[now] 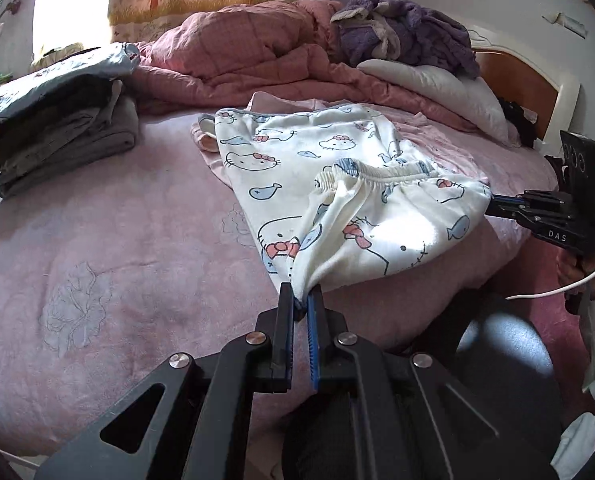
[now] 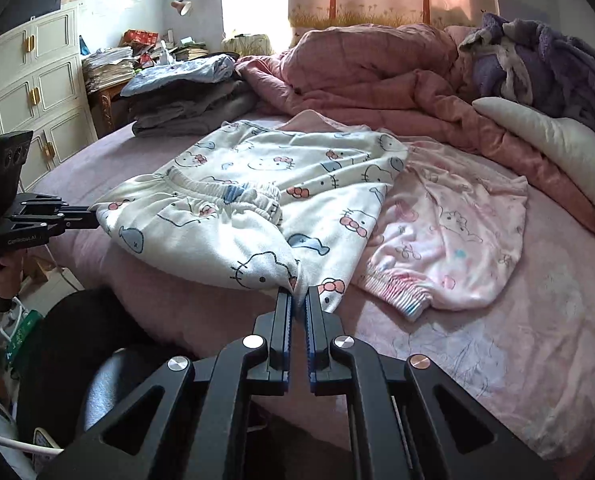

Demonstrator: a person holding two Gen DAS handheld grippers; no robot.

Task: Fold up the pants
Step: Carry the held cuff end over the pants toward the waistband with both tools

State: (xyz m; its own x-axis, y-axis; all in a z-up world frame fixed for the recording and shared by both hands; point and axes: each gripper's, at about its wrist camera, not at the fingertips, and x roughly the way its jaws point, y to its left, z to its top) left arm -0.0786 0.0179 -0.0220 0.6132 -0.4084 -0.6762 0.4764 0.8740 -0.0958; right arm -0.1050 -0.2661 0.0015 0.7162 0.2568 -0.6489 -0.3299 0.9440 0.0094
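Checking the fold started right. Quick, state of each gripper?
Left gripper: shut on the white cartoon-print pants.
Right gripper: shut on the same pants.

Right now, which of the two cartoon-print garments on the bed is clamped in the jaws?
The white pants with the blue fish print; both grippers' jaws pinch its near edge. The pale pink garment beside it lies untouched.

A bed (image 1: 97, 240) with a pink flowered sheet carries everything. On it lie white cartoon-print pants (image 1: 297, 168), a pale pink garment (image 2: 457, 220) just beside and partly under them, a stack of folded grey clothes (image 1: 65, 136), a rumpled pink quilt (image 1: 249, 52), a white pillow (image 1: 437, 84) and a purple fleece heap (image 1: 409, 28).
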